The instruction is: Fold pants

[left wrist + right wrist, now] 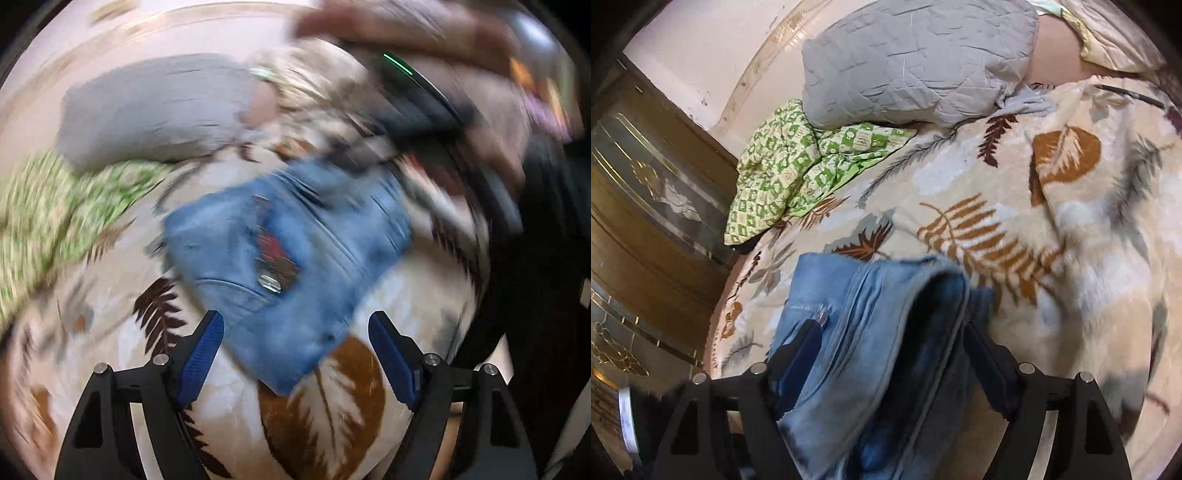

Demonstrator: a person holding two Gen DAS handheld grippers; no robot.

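Note:
Light blue denim pants [288, 254] lie bunched on a cream blanket with leaf prints [332, 398]. The left wrist view is motion-blurred. My left gripper [295, 332] is open and empty, its blue-padded fingers apart just above the near edge of the pants. The right gripper's dark body [417, 107] shows beyond the pants, at their far end. In the right wrist view the pants [871, 350] drape in folded layers between the fingers of my right gripper [892, 332]. Its jaws stand wide apart with the denim between them, not pinched.
A grey quilted pillow [916, 59] and a crumpled green checkered cloth [790, 166] lie at the far side of the bed. A wooden cabinet with glass panels [646, 221] stands to the left. A pink wall [701, 48] is behind.

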